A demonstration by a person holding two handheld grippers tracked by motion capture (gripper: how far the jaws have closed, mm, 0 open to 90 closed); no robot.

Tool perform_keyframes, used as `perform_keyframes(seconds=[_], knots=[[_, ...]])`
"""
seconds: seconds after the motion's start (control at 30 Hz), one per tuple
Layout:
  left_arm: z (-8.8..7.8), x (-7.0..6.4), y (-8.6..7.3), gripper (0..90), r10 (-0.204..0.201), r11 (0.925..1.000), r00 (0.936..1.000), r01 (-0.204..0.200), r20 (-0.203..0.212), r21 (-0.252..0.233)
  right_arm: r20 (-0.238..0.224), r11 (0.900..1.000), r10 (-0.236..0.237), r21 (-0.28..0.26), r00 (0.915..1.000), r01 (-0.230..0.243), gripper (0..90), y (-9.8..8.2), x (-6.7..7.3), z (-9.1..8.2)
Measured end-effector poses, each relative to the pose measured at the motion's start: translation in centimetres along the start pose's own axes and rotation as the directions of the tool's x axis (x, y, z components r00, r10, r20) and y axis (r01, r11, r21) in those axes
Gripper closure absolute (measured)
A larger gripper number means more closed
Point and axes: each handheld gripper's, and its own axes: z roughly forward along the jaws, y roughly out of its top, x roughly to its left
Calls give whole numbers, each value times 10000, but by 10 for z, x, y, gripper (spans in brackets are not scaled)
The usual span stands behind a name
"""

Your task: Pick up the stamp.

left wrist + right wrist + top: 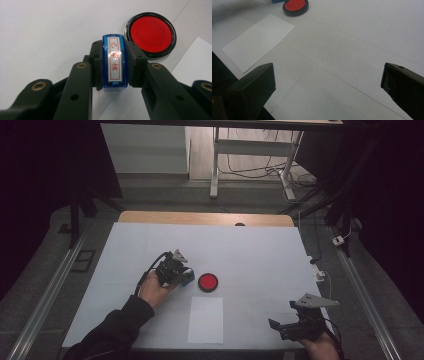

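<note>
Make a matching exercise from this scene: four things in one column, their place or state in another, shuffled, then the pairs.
1. stamp
2. ink pad
3. paper
4. right gripper

A. lies flat on the table, nearest the person
B. open, over the near right of the table
C. clamped between the left gripper's fingers
D. round and red, uncovered, beside the stamp

Pairs: 1-C, 2-D, 3-A, 4-B
</note>
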Motion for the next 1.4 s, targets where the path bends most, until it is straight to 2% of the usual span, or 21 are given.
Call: perform_keyframes(seconds=[0.27,0.37,0.57,0.73,0.83,1.07,1.4], knots=[[-6,-1,1,705,79,10000,10000,-79,40,-26,7,10000,-13,-24,10000,13,0,0,0,0],[-10,-2,1,705,210,9998,9995,-209,220,-70,2,10000,-10,-34,10000,10,0,0,0,0],[-20,-4,1,705,72,9999,9997,-70,251,-112,-1,10000,-8,-37,10000,8,0,0,0,0],[-28,-4,0,705,-25,9995,9980,44,638,-303,-7,10000,6,-39,10000,-6,0,0,0,0],[-33,-7,-1,705,119,9989,9972,-85,744,-464,-5,10000,-5,-52,10000,5,0,0,0,0],[-46,-12,1,705,226,9958,9901,-101,1388,-907,-11,10000,-21,-76,10000,21,0,0,0,-1],[-57,-17,-2,705,283,9948,9863,-119,1623,-1009,-15,10000,-39,-82,10000,39,0,0,0,0]])
